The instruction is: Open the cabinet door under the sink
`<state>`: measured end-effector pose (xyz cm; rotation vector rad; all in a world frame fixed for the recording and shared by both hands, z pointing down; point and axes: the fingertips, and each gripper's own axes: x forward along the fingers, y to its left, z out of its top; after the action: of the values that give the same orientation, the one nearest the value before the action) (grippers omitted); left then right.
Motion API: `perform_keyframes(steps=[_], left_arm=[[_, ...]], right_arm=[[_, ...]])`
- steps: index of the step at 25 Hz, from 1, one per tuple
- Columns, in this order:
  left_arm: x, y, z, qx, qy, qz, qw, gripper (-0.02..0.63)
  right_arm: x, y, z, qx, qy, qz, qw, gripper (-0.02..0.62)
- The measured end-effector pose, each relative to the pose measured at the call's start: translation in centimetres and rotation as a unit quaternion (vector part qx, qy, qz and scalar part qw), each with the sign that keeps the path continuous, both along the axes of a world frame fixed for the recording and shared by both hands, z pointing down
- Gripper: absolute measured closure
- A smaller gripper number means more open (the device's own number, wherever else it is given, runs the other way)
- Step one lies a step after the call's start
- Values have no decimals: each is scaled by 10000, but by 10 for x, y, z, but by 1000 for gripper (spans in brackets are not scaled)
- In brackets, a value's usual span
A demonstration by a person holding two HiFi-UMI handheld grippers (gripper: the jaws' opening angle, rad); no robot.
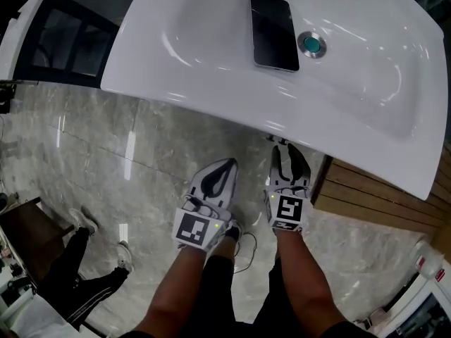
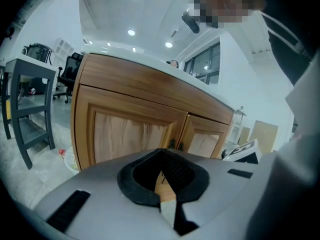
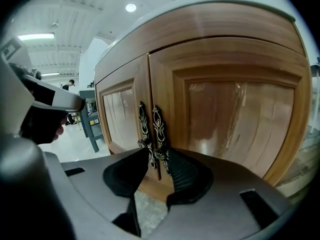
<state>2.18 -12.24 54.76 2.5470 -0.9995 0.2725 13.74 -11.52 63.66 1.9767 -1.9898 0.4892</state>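
Note:
A wooden cabinet stands under the white sink. Its two doors meet at a pair of ornate dark handles, also seen small in the left gripper view as handles. My right gripper is close to the seam, jaws a little apart, and the handles' lower ends show in the gap, with no pad pressing on them. In the head view this right gripper reaches under the sink's edge. My left gripper hangs further back from the left door, tips together with nothing in them, left gripper.
A black phone lies in the basin beside the drain. Someone's legs and sneakers are on the marble floor at the left. A grey table stands left of the cabinet.

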Motion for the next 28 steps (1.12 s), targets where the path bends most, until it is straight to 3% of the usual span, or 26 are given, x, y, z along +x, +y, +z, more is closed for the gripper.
perform_keyframes(steps=[13, 28], left_arm=[[1, -2, 12, -14, 41, 16, 10000, 583], [-11, 0, 14, -19, -16, 8, 10000, 583]], right_arm=[[4, -14, 5, 73, 159, 464, 9988, 471], [4, -14, 10, 4, 371, 649, 9972, 480]])
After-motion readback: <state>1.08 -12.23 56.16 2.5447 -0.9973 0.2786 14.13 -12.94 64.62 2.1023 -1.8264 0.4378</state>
